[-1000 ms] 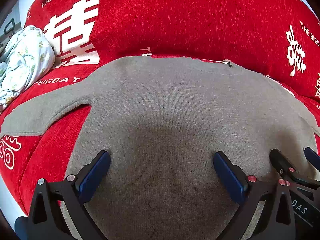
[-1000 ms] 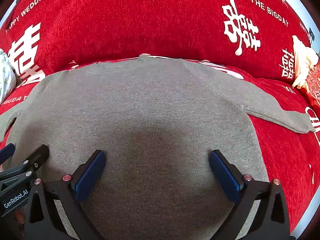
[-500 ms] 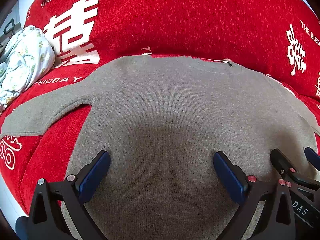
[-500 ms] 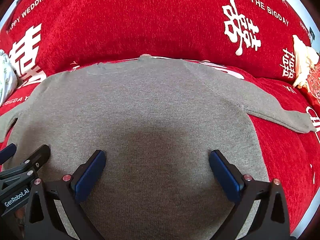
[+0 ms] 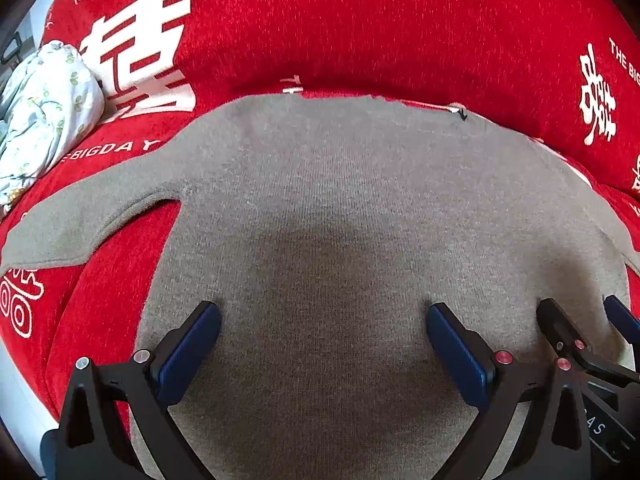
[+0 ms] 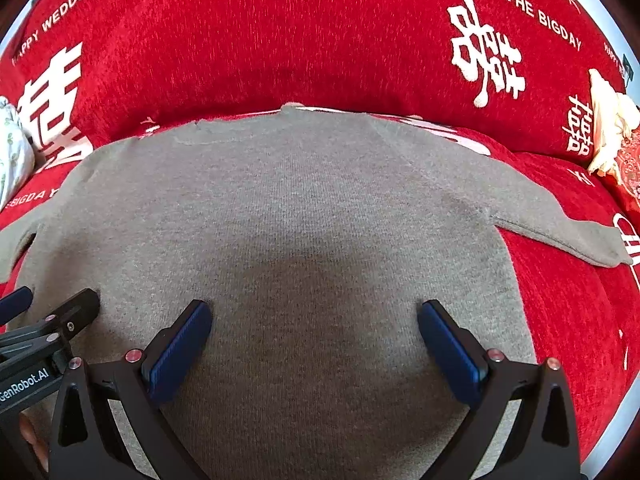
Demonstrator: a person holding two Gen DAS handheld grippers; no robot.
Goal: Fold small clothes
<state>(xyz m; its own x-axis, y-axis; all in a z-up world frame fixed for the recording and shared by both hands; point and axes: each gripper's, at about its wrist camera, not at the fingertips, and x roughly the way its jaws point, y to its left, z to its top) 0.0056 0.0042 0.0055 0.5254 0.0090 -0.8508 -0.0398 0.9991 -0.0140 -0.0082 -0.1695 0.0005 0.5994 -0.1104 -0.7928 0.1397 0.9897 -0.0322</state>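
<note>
Currently, at far left a floral bundle (image 5: 38, 108) sits against the red cover (image 5: 360, 20), clear of the sweater's left sleeve (image 5: 80, 220); your left gripper (image 5: 322, 344) hangs over the lower body of the grey sweater (image 5: 340, 200), jaws spread wide, nothing between them; the sweater lies flat and unfolded on the red cover, collar toward the backrest, both sleeves spread outward; your right gripper (image 6: 314, 340) hovers just beside the left one over the same hem area, likewise wide and empty; the right sleeve (image 6: 560, 228) runs out toward a cream item (image 6: 610, 128) at far right.
</note>
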